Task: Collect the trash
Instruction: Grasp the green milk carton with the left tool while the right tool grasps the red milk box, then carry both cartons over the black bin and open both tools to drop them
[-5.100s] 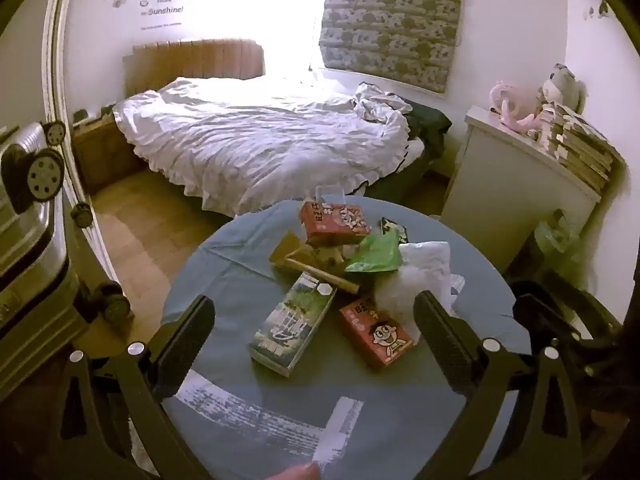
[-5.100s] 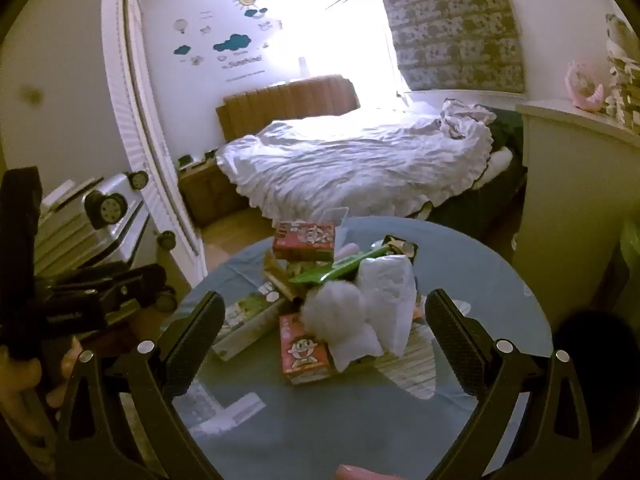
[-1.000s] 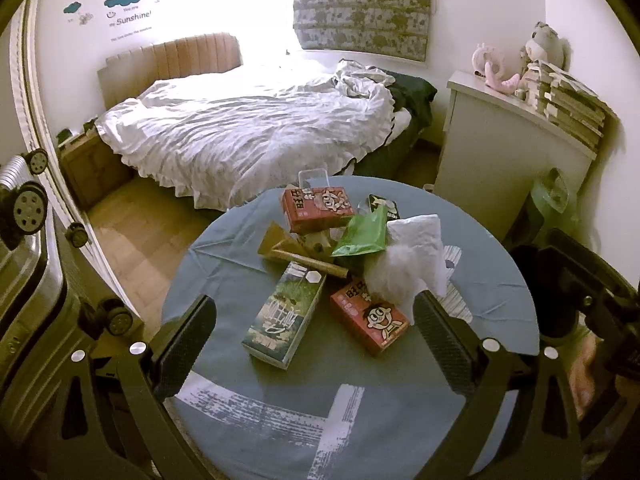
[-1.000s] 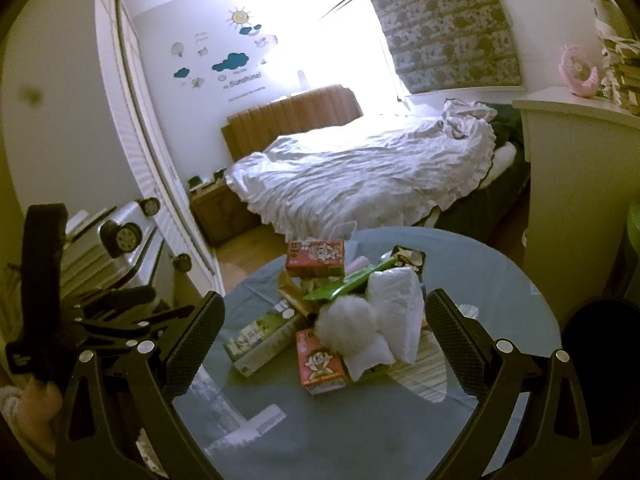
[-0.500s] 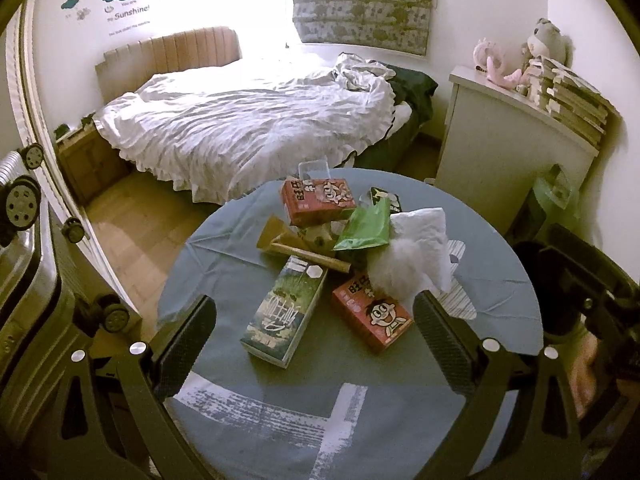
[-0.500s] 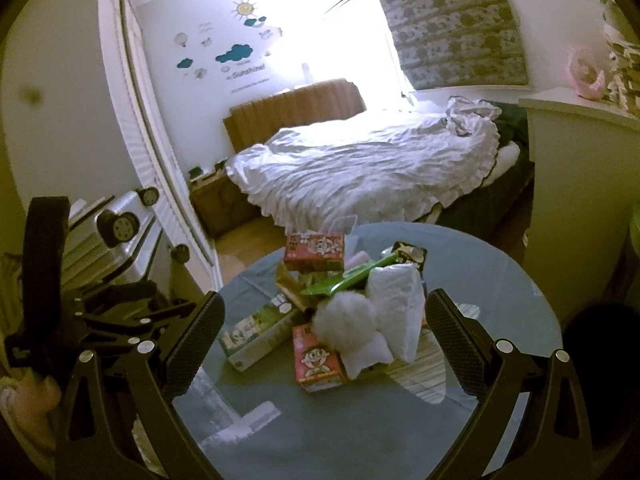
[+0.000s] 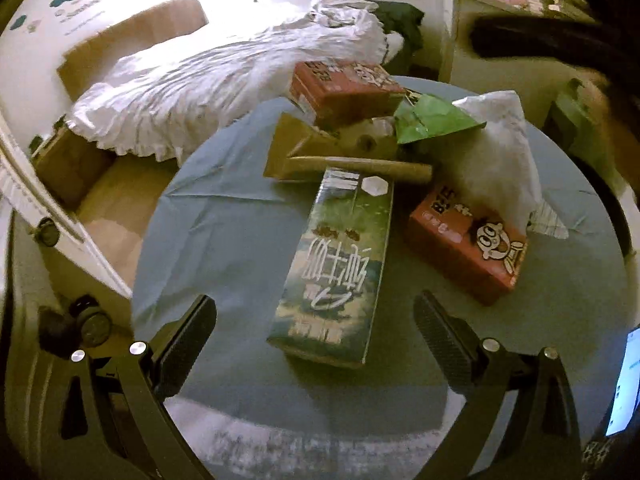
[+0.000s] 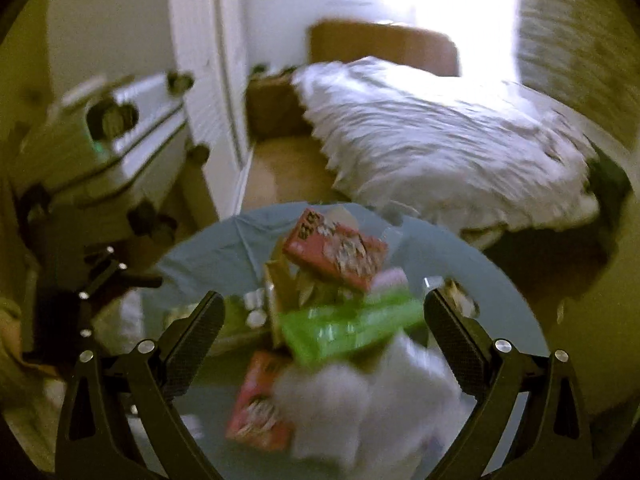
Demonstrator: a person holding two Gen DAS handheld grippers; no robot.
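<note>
A heap of trash lies on the round table [image 7: 224, 240] with a blue cloth. In the left wrist view a long green milk carton [image 7: 336, 268] lies just ahead of my open, empty left gripper [image 7: 316, 340]. Right of it lies a red drink box [image 7: 468, 244], with crumpled white tissue [image 7: 496, 160] behind it, a green wrapper [image 7: 432, 124], a brown paper roll [image 7: 360, 166] and a second red box [image 7: 344, 88]. The right wrist view is blurred: my open, empty right gripper [image 8: 324, 332] hangs over the green wrapper [image 8: 348, 328], white tissue [image 8: 360, 412] and red boxes [image 8: 332, 252].
An unmade bed [image 7: 224, 76] with white bedding stands beyond the table. A white cabinet [image 7: 492, 28] with toys and books is at the right. A suitcase [image 8: 100, 148] stands on the left by a white door. A lit phone screen [image 7: 624, 384] shows at the left wrist view's right edge.
Both grippers have moved down and forward, close to the trash heap. The left one now faces the green carton. The right one has swung left over the wrapper and tissue.
</note>
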